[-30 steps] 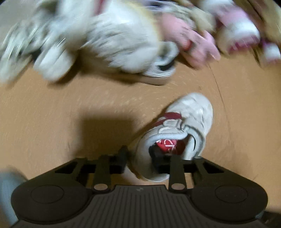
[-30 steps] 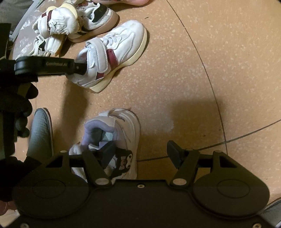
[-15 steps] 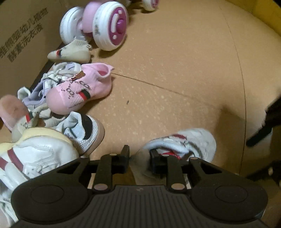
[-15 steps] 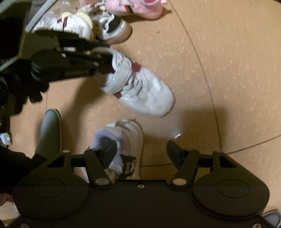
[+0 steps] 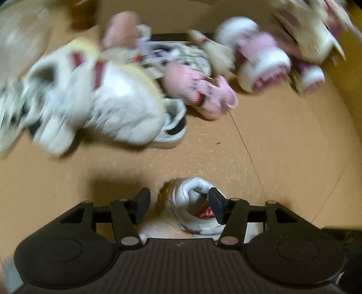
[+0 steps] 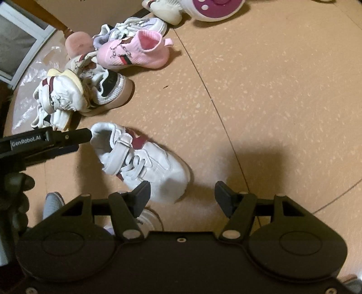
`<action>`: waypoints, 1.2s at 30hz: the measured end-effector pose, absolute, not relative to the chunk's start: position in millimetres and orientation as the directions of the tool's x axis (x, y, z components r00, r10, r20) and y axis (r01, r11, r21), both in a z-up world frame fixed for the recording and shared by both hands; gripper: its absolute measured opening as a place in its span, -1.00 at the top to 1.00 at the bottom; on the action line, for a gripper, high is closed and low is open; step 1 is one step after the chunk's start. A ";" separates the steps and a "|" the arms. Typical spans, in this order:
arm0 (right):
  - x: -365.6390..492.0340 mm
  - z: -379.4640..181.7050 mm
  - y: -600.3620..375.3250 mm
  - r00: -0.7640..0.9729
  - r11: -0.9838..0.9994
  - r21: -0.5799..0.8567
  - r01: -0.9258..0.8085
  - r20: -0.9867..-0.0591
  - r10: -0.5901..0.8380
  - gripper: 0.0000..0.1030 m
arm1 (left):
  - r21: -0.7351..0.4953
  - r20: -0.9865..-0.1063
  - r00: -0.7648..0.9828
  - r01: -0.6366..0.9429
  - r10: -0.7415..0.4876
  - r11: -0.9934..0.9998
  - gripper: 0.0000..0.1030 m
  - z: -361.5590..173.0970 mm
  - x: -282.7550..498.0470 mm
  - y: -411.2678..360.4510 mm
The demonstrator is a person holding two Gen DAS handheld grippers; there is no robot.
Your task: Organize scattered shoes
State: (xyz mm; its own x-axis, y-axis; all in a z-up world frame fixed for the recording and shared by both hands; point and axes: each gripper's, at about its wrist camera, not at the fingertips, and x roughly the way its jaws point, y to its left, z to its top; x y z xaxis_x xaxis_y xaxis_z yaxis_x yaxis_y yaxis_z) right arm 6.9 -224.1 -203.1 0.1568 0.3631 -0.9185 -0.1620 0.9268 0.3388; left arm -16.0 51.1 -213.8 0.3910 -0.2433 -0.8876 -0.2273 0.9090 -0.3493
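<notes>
A white sneaker with maroon trim and straps [image 6: 153, 165] lies on the tan floor, toe towards my right gripper [image 6: 182, 196]. That gripper is open and holds nothing; the toe sits just beyond its left finger. My left gripper [image 5: 178, 204] is open, its fingers standing either side of the sneaker's heel collar [image 5: 190, 192]. In the right wrist view the left gripper [image 6: 87, 135] points at that heel from the left. The matching white and maroon sneaker [image 6: 61, 95] lies in the pile behind. The left wrist view is motion-blurred.
The pile at the back left holds a pink knit shoe [image 6: 135, 54], a white mesh shoe [image 6: 110, 90] and a lilac sneaker [image 6: 135, 24]. A purple-wheeled toy [image 6: 215, 4] is at the top. A white and lilac shoe [image 6: 147, 219] peeks under my right gripper. A grey shoe [image 6: 52, 203] is at the left.
My left gripper has swung the white sneaker round, set it down in front of my right gripper and opened. The right gripper has pulled back from the lilac shoe, still open.
</notes>
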 end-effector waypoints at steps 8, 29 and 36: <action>13.8 -223.9 -216.9 0.191 0.934 0.324 -0.152 -0.917 0.350 -0.27 | -0.348 -0.917 0.333 -0.399 -0.220 0.849 -0.07 -245.3 -20.1 44.1; -3.1 -249.5 -189.2 0.063 0.824 0.546 -0.148 -0.827 0.559 -0.17 | -0.179 -0.882 0.397 0.219 -0.255 0.959 0.56 -250.7 50.3 -13.5; -8.7 -253.9 -186.1 0.017 0.801 0.580 -0.146 -0.809 0.588 -0.17 | -0.165 -0.892 0.339 0.369 -0.298 0.915 0.58 -252.8 52.0 -24.2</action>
